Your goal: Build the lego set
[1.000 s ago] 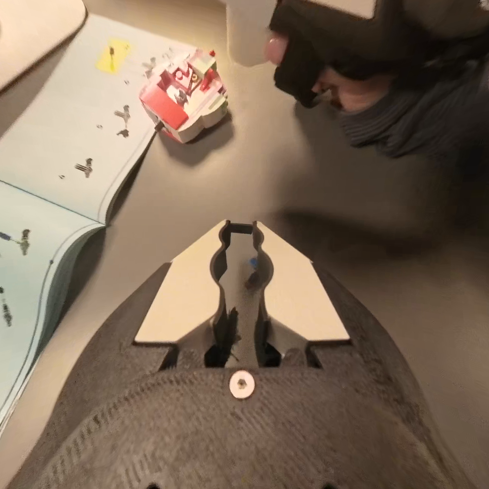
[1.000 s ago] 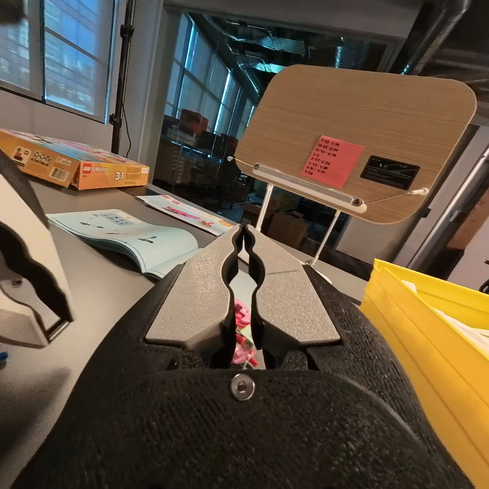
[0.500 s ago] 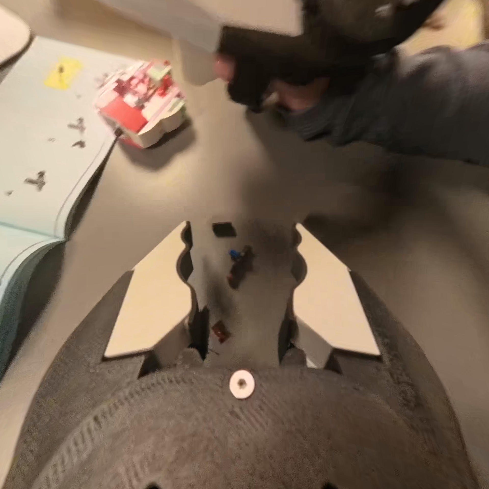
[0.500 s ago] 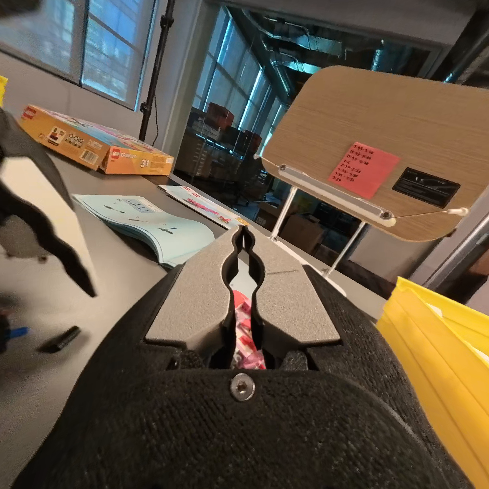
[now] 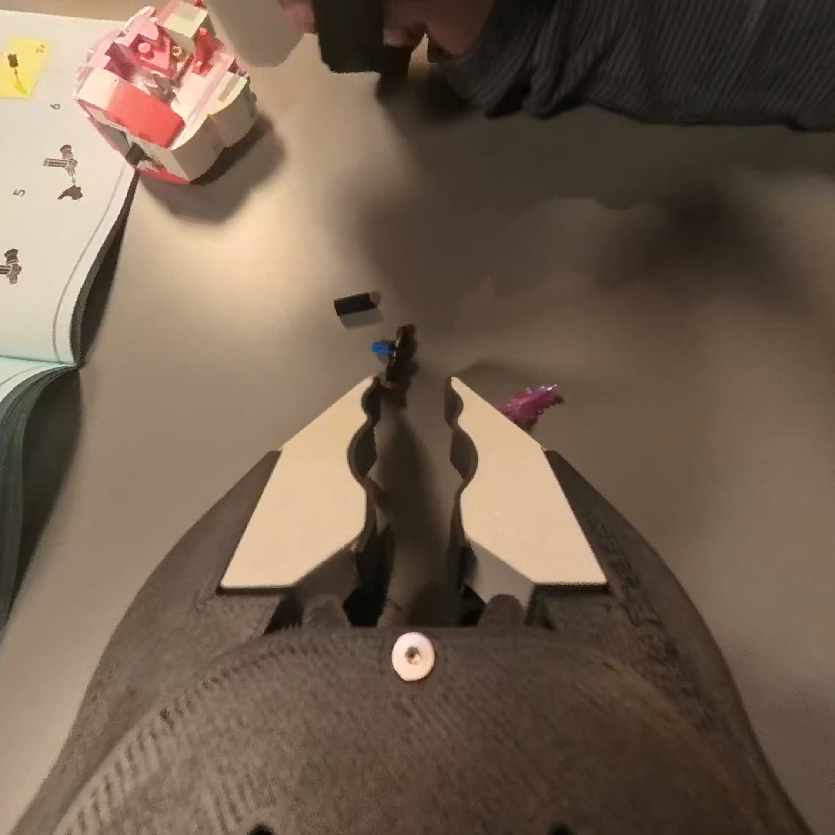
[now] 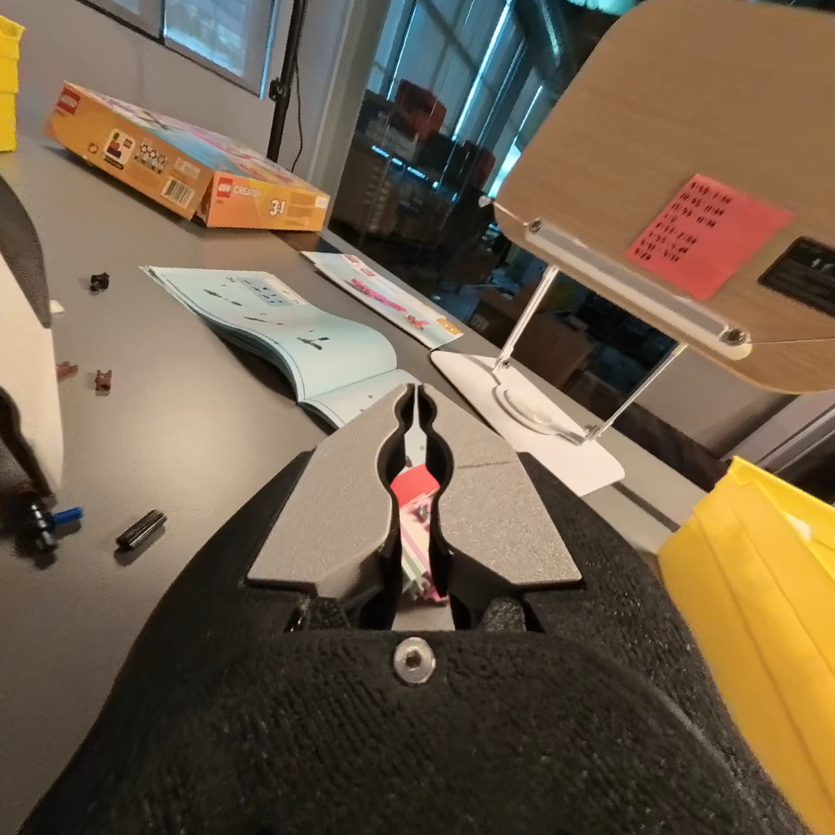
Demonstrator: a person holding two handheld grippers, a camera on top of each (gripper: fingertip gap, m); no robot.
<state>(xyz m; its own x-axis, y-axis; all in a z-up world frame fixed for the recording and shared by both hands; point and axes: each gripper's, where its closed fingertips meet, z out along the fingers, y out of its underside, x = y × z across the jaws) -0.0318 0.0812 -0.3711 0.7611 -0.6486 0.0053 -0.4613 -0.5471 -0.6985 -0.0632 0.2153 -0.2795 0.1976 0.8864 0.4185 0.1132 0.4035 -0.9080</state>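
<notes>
A yellow plastic bin [image 6: 745, 587] fills the right edge of the right wrist view; something pale shows just over its rim, too little to identify. A flat orange cardboard box [image 6: 180, 162] lies closed at upper left on the grey table [image 6: 180, 429].

Compared with half a second ago, the left gripper [image 5: 412, 384] has narrowed from a wide spread to a moderate gap with nothing between its cream fingers [image 5: 316, 474]. A small black toy piece with a blue peg [image 5: 397, 352] lies on the table just ahead of the left fingertip, at or touching it; before, it sat between the spread fingers. A short black bar [image 5: 357, 307] lies just beyond it, and a purple translucent piece [image 5: 531, 402] sits beside the right finger, at centre right.

The right gripper [image 6: 416, 388] stays closed, tips meeting on nothing. The red, pink and white brick model [image 5: 162, 95] sits at upper left of the left wrist view, touching the open pale-blue booklet [image 5: 45, 180], well apart from the left gripper.
</notes>
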